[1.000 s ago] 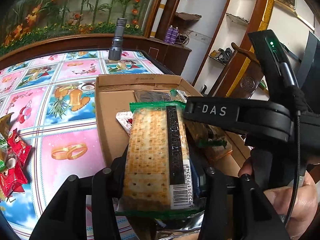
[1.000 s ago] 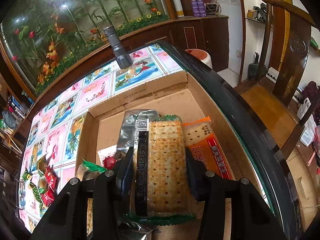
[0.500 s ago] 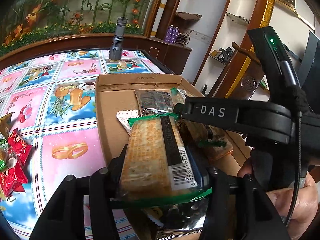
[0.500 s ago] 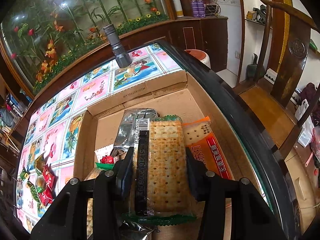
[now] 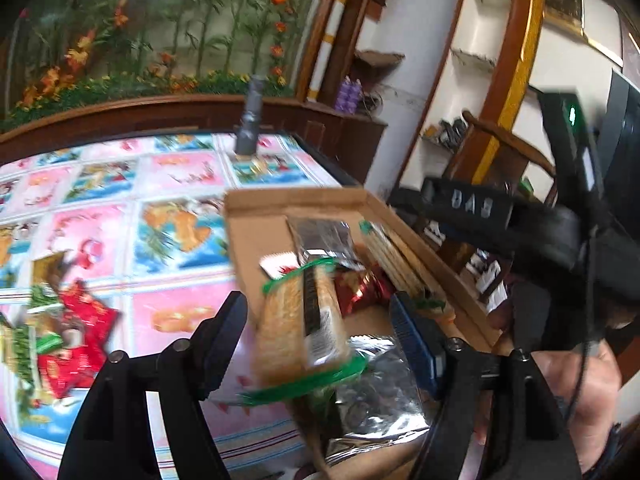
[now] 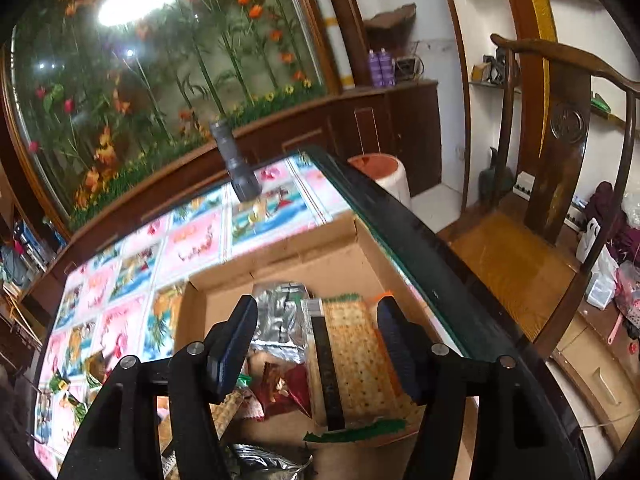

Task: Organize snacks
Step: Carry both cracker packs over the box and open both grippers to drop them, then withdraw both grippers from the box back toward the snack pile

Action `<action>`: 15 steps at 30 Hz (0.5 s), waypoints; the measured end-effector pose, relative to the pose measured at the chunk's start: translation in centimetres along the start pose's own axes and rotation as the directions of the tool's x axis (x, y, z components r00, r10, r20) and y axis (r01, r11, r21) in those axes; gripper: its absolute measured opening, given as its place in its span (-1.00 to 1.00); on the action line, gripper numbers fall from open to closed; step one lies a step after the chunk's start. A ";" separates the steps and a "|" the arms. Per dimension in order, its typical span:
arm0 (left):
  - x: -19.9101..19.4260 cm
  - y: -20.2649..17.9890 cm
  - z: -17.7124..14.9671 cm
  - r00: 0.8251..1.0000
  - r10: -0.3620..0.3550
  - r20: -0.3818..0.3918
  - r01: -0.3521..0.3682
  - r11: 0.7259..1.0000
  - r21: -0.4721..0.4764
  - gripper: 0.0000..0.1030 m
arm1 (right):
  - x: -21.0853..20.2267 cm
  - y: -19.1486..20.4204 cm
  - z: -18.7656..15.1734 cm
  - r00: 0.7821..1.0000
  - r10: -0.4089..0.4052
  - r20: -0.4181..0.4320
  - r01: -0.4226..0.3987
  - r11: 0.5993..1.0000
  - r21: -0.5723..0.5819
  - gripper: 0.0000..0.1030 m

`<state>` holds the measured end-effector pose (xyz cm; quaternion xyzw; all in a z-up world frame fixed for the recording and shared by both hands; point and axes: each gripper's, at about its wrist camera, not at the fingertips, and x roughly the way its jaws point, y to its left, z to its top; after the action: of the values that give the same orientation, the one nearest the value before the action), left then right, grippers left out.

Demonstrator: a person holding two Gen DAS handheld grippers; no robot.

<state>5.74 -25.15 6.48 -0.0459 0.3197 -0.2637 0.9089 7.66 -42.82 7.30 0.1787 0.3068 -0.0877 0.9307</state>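
Over the box [image 5: 256, 240] at the table's edge, both grippers stand with jaws apart, each having just been opening. Between the left gripper [image 5: 320, 332] fingers a cracker pack [image 5: 300, 320] with green ends sits tilted and blurred, clear of both pads, above a silver bag [image 5: 372, 392]. The right gripper [image 6: 316, 344] is spread over a second cracker pack [image 6: 356, 356], which lies flat in the box [image 6: 320, 256]; neither pad presses on it. Beside that pack lie a silver bag [image 6: 276, 316] and a red wrapper [image 6: 292, 388]. More red and green snacks [image 5: 60, 344] lie loose on the pictured tablecloth [image 5: 172, 184] left of the box. A hand [image 5: 576, 396] holds the right gripper's handle.
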 end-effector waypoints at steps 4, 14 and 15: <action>-2.0 1.0 0.1 0.996 0.078 0.052 -0.079 0.997 0.018 0.43 | -0.1 0.4 -0.1 1.000 0.015 -0.002 -0.015 1.000 -0.009 0.29; -6.5 7.8 -1.6 0.910 0.389 0.145 -0.402 0.912 0.077 0.47 | -0.7 2.1 -0.5 0.998 0.057 0.029 -0.055 0.995 -0.084 0.29; -7.1 9.1 -1.7 0.897 0.417 0.147 -0.428 0.902 0.058 0.47 | -0.9 2.4 -0.6 0.997 0.063 0.037 -0.059 0.994 -0.097 0.29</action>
<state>4.17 -13.58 6.79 0.0479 0.2497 -0.0703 0.9646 7.29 -40.33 8.06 0.1415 0.2864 -0.0478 0.9464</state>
